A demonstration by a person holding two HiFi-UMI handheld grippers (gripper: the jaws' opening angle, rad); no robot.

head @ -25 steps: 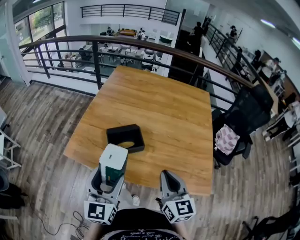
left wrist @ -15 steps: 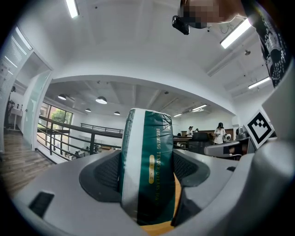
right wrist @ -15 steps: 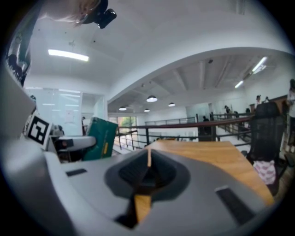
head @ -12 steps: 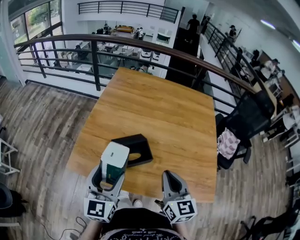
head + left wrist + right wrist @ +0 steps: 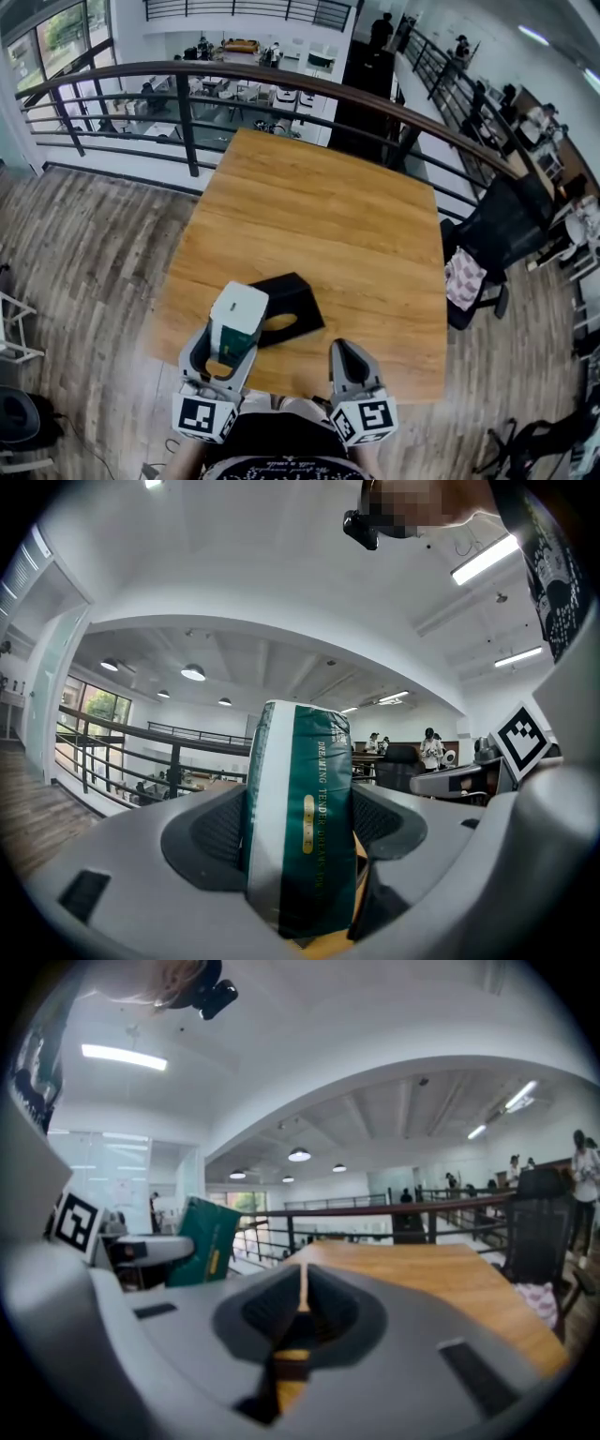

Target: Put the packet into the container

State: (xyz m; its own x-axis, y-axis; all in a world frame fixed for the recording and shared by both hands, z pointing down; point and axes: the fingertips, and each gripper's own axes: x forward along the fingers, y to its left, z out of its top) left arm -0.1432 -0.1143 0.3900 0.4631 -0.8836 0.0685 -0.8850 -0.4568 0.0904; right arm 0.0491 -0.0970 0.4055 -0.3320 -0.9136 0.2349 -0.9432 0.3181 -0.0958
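One glossy green-and-white rectangular packet (image 5: 236, 317) stands clamped in the left tongs (image 5: 223, 349), at 7 o'clock of the one black boxy container (image 5: 292, 292) on the smooth wooden counter (image 5: 356, 225). The right tongs (image 5: 344, 353), closed on nothing, hover at the counter's 6 o'clock edge.

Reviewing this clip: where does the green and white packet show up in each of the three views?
Head view: lower left, the packet clamped in the left gripper, near the black container.
Left gripper view: packet dead centre, upright between the jaws.
Right gripper view: packet left of centre, slanted.
Shared landmark: the dark railing behind.
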